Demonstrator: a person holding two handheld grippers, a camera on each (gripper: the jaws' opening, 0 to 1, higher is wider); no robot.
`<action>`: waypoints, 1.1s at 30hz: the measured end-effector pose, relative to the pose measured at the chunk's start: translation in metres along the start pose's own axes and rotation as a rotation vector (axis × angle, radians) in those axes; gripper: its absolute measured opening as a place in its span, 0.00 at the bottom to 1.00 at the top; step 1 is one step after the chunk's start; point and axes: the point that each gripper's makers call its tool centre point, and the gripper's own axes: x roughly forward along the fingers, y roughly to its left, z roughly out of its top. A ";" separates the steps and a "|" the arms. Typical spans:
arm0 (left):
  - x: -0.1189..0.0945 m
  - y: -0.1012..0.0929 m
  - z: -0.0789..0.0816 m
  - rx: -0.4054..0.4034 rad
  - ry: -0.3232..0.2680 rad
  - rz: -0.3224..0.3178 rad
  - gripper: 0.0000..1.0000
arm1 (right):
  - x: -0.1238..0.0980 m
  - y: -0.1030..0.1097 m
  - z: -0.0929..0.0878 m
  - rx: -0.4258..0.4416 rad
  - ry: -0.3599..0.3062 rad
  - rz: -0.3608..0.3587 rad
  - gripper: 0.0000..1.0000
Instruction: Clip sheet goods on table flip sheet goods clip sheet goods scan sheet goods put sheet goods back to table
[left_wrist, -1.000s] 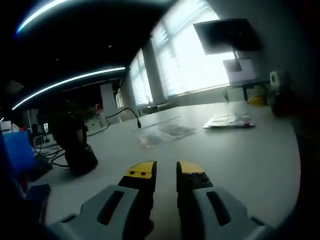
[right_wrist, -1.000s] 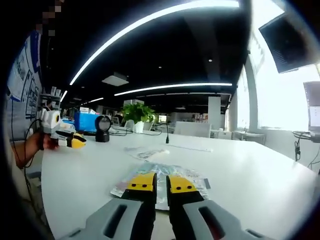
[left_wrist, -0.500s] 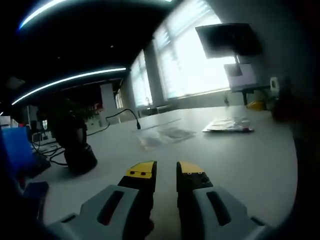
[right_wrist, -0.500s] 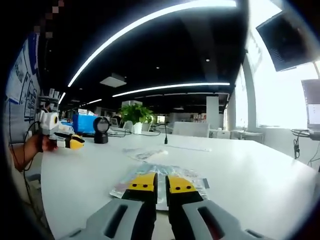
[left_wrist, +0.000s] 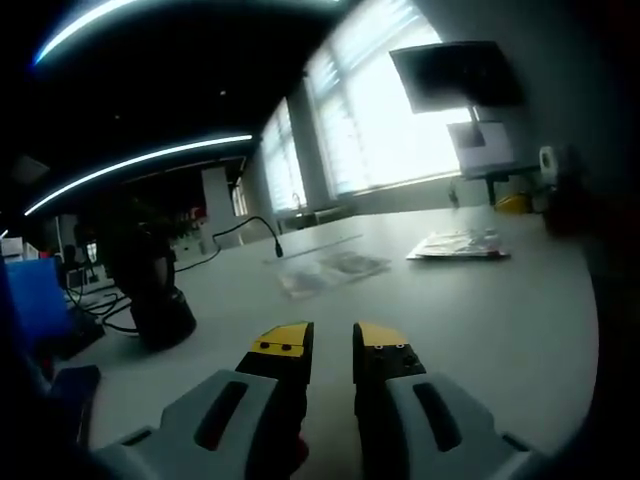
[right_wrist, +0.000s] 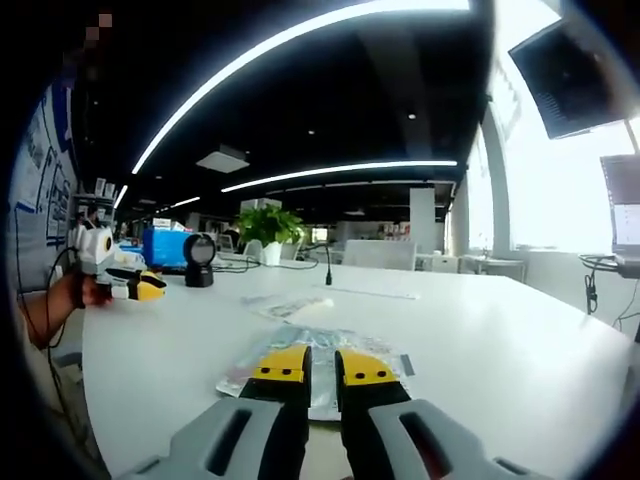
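The flat, glossy printed packet of sheet goods (right_wrist: 318, 368) lay on the white counter (right_wrist: 500, 340), just ahead of and partly under the right gripper (right_wrist: 322, 362), whose yellow-tipped jaws stood nearly closed, gripping nothing. Judged light, thin, limp and slick; it lay flush, so an edge or corner seemed the only hold, taken with jaws low. The left gripper (left_wrist: 331, 340) hovered near the black scanner stand (left_wrist: 150, 290), jaws nearly closed and empty, with a second clear packet (left_wrist: 330, 268) well ahead.
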 end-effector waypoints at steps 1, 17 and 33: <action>0.000 0.000 0.000 -0.001 -0.001 -0.001 0.08 | 0.001 -0.001 0.001 -0.010 0.003 -0.005 0.06; 0.002 0.002 -0.002 0.012 0.005 -0.004 0.08 | 0.032 -0.033 0.009 -0.141 0.118 -0.010 0.07; 0.003 0.002 -0.003 0.018 0.005 -0.007 0.08 | 0.060 -0.044 0.009 -0.204 0.204 0.014 0.08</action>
